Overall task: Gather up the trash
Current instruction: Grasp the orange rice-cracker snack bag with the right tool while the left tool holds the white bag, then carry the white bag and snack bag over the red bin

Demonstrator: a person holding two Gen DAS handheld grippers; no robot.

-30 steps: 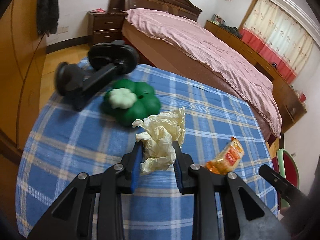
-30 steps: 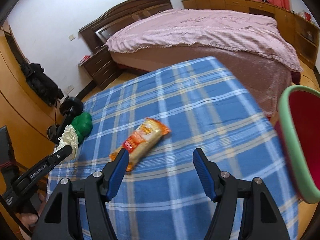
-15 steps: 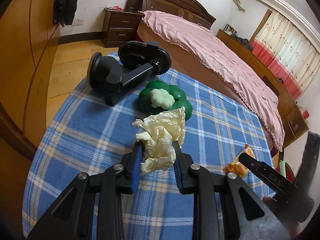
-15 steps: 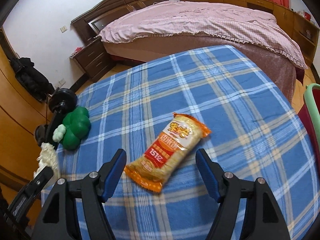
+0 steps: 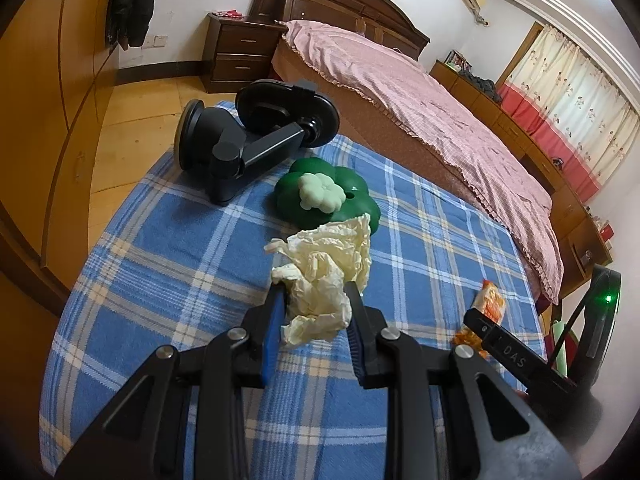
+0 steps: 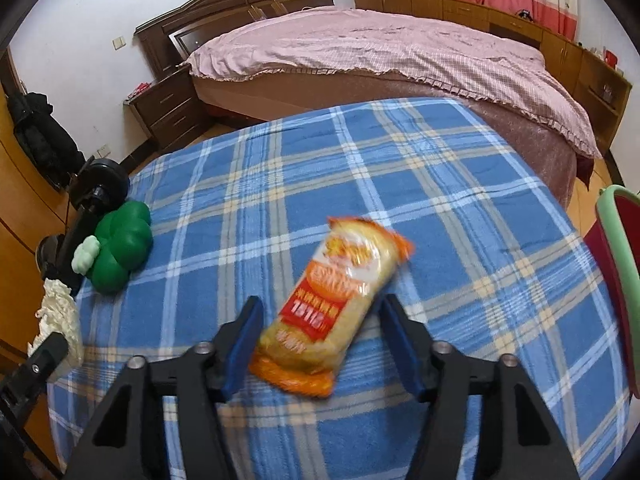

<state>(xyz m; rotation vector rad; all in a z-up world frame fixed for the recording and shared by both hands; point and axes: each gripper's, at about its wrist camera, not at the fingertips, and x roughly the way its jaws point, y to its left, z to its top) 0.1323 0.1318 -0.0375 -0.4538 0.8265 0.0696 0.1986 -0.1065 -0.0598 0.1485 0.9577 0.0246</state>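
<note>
My left gripper (image 5: 314, 300) is shut on a crumpled cream paper wad (image 5: 324, 276) and holds it above the blue plaid tablecloth (image 5: 168, 240). The wad also shows at the left edge of the right wrist view (image 6: 58, 320). My right gripper (image 6: 322, 312) is open, its fingers on either side of an orange snack wrapper (image 6: 332, 304) lying on the cloth. The wrapper also shows in the left wrist view (image 5: 486, 306), partly hidden by the right gripper's finger.
A green flower-shaped toy (image 5: 326, 196) and a black suction-cup holder (image 5: 256, 140) lie at the table's far left. A red bin with a green rim (image 6: 618, 272) stands off the table's right edge. A bed with a pink cover (image 6: 380, 52) lies beyond.
My right gripper has moved in over the snack wrapper, which now lies between its open fingers. My left gripper keeps its hold on the paper wad and has turned left.
</note>
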